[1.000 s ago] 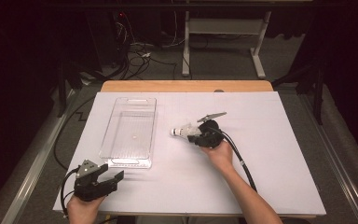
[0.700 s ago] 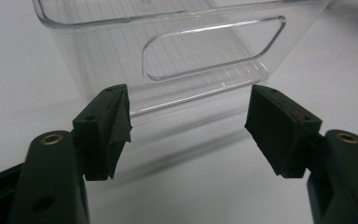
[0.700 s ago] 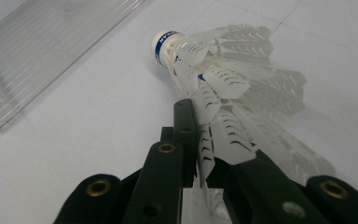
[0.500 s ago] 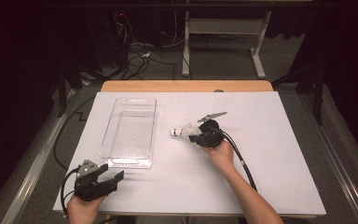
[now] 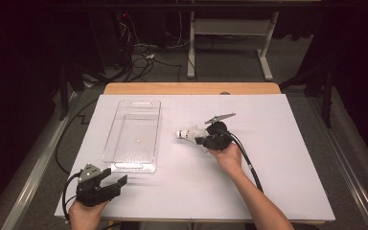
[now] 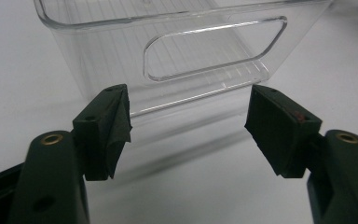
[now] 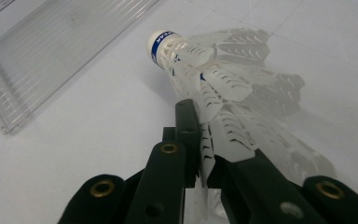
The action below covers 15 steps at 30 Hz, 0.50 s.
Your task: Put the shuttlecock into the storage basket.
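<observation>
A white plastic shuttlecock (image 5: 188, 132) with a blue band round its cork lies on the white table cover, cork pointing left toward the tray. My right gripper (image 5: 201, 138) comes at it from the right. In the right gripper view its jaws pinch the edge of the shuttlecock's (image 7: 200, 60) skirt, so the right gripper (image 7: 200, 128) is shut on it. A clear plastic tray (image 5: 133, 103) lies empty left of centre. My left gripper (image 5: 118, 181) rests near the front left corner, just short of the tray's near end. The left gripper (image 6: 189, 123) stands open with nothing between its pads, facing the tray's handle cut-out (image 6: 214, 51).
The white cover (image 5: 287, 163) spreads over the table, with a wooden strip (image 5: 191, 88) showing along the far edge. The right gripper's cable (image 5: 247, 160) trails back along the forearm. Behind the table are floor cables and a desk frame (image 5: 230, 33).
</observation>
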Available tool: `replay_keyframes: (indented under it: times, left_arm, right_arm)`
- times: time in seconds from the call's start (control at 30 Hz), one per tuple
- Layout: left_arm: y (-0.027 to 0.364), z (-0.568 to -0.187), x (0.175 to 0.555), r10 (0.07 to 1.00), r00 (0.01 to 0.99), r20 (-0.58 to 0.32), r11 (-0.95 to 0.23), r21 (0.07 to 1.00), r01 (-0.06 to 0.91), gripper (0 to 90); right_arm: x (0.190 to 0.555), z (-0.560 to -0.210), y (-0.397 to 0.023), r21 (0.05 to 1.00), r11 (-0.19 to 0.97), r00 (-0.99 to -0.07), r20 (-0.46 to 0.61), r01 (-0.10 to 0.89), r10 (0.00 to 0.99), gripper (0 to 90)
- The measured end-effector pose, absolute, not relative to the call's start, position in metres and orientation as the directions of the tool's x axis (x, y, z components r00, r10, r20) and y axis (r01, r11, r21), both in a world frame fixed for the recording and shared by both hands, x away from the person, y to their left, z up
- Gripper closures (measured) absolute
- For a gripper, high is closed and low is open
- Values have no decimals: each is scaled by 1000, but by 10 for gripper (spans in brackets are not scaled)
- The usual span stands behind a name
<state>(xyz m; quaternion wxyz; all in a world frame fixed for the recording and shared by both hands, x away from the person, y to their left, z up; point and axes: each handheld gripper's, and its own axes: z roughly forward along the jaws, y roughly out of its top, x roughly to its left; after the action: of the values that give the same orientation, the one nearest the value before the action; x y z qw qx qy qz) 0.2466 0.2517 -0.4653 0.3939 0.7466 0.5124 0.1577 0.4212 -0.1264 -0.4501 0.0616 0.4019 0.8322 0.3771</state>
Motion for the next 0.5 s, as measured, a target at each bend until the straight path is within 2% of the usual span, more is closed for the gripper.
replay_keyframes:
  times: [0.5]
  left_arm:
    - [253, -465, 246, 892, 419, -168, -158, 754, 638, 317]
  right_arm:
    - [419, -437, -121, 690, 395, -686, 204, 607, 698, 888]
